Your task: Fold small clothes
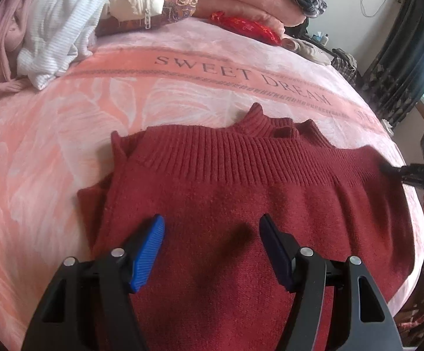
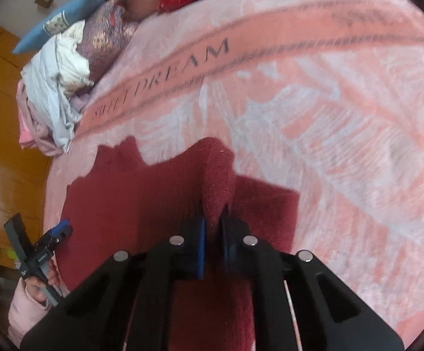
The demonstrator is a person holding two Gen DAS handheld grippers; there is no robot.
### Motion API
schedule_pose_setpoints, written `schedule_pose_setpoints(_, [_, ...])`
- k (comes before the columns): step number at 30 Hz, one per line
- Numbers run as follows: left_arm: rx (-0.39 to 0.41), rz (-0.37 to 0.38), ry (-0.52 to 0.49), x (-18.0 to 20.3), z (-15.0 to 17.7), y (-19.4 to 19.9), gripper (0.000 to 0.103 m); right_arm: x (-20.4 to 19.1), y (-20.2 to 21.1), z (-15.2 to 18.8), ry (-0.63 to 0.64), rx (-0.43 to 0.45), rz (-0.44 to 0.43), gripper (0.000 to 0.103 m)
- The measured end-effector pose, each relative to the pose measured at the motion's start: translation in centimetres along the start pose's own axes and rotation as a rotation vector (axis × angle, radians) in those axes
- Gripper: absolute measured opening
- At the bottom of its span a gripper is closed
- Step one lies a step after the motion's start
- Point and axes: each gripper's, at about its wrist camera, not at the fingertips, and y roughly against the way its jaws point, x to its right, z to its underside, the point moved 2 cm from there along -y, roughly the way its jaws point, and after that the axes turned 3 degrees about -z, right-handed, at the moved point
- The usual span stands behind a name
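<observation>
The right gripper [image 2: 213, 242] pinches a raised fold of the dark red sweater [image 1: 226, 181] lying near the front edge of the pink blanket [image 1: 65, 134] printed "SWEET DREAM", while the left gripper [image 1: 212, 234] hovers over the knit, its fingers spread and empty.

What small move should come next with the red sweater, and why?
Probably lift the right gripper and carry its pinched ridge across the red sweater. Its jaws are shut on that fabric, while the left gripper hovers open, holding nothing.
</observation>
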Motion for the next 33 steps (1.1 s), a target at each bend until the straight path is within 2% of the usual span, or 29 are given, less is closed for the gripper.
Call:
schedule_pose_setpoints(2, [-0.002,-0.012,-0.012,0.0,0.1,-0.2,0.068,0.6,-0.4,0.1,-0.008,-0.006,0.08,0.007])
schedule_pose_setpoints(4, [-0.008,-0.031,-0.029,0.1,0.4,-0.8,0.068,1.6,-2.0,0.7,-0.036,-0.038,0.109,0.008])
schedule_pose_setpoints(7, [-0.009,-0.045,-0.033,0.2,0.6,-1.1,0.068,2.0,-2.5,0.9,-0.048,-0.029,0.109,0.008])
schedule_pose_setpoints(9, [-0.004,-0.048,-0.023,0.3,0.5,-0.8,0.068,1.6,-1.6,0.8,-0.048,-0.025,0.096,0.013])
schedule_pose_setpoints(11, [0.006,-0.05,-0.011,0.5,0.6,-0.3,0.068,1.0,-0.1,1.1,-0.041,-0.019,0.081,0.031])
schedule_pose_setpoints(12, [0.01,-0.054,-0.009,0.7,0.7,0.1,0.069,0.6,0.5,1.3,-0.033,-0.014,0.082,0.033])
schedule_pose_setpoints(18, [0.031,-0.049,0.012,1.7,2.0,2.6,0.073,-1.2,4.7,4.4,0.007,-0.037,0.097,0.034])
schedule_pose_setpoints(22, [0.03,-0.056,0.0,2.5,3.2,4.3,0.074,-1.8,6.4,8.1,0.046,-0.07,0.121,0.048])
schedule_pose_setpoints(24, [0.026,-0.059,-0.008,2.8,3.9,4.8,0.074,-1.8,6.5,9.4,0.046,-0.087,0.124,0.05])
schedule_pose_setpoints(26, [0.026,-0.067,-0.022,3.2,4.6,5.6,0.074,-1.7,6.4,10.7,0.042,-0.107,0.123,0.057])
schedule_pose_setpoints(33, [0.076,-0.094,-0.075,4.3,5.6,7.5,0.074,-0.9,4.9,12.1,0.025,-0.145,0.134,0.061])
